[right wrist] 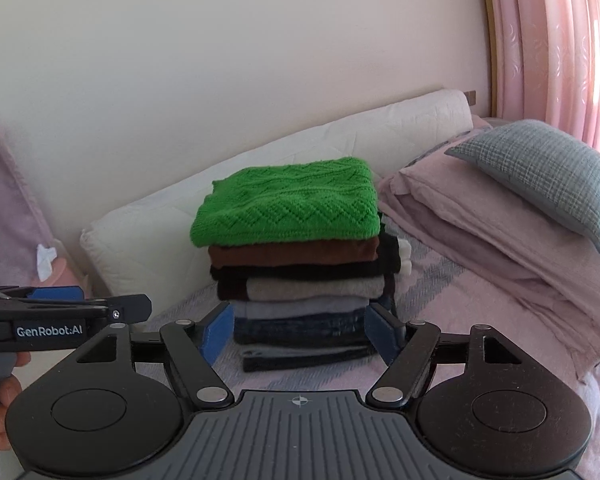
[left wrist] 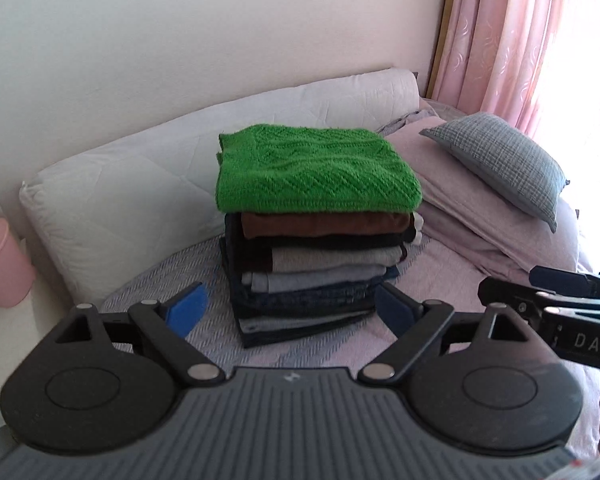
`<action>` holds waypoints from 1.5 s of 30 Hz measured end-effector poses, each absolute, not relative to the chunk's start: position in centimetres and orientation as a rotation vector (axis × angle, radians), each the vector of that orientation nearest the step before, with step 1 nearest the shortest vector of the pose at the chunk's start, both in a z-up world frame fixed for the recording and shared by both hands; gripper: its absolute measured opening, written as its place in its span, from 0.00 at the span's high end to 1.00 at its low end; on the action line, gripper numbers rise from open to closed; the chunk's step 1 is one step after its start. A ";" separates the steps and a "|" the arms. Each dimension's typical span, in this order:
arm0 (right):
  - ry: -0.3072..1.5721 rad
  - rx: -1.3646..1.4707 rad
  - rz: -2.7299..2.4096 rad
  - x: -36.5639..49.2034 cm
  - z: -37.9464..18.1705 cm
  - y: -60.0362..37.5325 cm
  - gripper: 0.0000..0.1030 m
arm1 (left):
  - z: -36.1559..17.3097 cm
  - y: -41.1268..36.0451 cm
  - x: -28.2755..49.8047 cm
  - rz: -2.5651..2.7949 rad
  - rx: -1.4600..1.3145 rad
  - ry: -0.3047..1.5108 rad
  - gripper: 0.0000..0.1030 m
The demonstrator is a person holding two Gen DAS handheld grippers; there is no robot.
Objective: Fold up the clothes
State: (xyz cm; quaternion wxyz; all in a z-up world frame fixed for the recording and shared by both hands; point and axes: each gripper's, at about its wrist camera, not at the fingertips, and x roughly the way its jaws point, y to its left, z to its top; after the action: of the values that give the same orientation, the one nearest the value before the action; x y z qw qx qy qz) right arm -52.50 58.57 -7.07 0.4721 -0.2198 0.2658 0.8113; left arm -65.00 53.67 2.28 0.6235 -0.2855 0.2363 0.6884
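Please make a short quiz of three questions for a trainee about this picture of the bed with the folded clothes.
1. True or false: the green knitted sweater lies at the bottom of the stack of folded clothes.
2. Which item lies directly under the green knitted sweater? A) a brown garment B) a white towel C) a red shirt
3. Fill in: the jaws of the left gripper and the right gripper are both ____ and hold nothing.

Key
1. False: it lies on top.
2. A, the brown garment.
3. Open; the stack shows behind them, and no cloth is between the blue pads.
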 end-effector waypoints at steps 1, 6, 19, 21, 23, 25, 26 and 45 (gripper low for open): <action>0.670 -0.535 1.990 -52.1 -7.0 58.0 0.33 | 2.3 52.9 -64.7 1.587 -0.648 0.549 0.14; 0.706 -0.525 2.002 -50.4 -6.4 55.6 0.33 | 2.9 49.5 -63.3 1.595 -0.614 0.552 0.11; 0.665 -0.628 2.008 -48.6 -6.5 49.3 0.33 | 2.9 42.2 -60.5 1.626 -0.600 0.540 0.03; 0.666 -0.640 2.010 -48.4 -6.7 48.5 0.33 | 2.8 41.4 -60.3 1.635 -0.607 0.543 0.03; 0.673 -0.656 2.007 -48.4 -7.0 47.9 0.33 | 2.7 40.6 -60.2 1.633 -0.621 0.540 0.03; 0.683 -0.668 2.008 -48.2 -7.3 47.4 0.33 | 2.6 40.0 -60.3 1.630 -0.640 0.537 0.03; 0.688 -0.673 2.007 -48.2 -7.4 47.2 0.33 | 2.6 39.6 -60.3 1.631 -0.645 0.537 0.03; 0.709 -0.695 2.010 -48.5 -8.0 47.1 0.33 | 1.6 39.1 -60.6 1.624 -0.671 0.554 0.04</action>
State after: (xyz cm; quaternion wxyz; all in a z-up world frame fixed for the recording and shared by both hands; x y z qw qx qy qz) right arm -48.49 47.06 -7.99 0.4348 -0.2790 0.2850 0.8074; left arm -60.61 39.07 1.59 0.6049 -0.2899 0.2396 0.7019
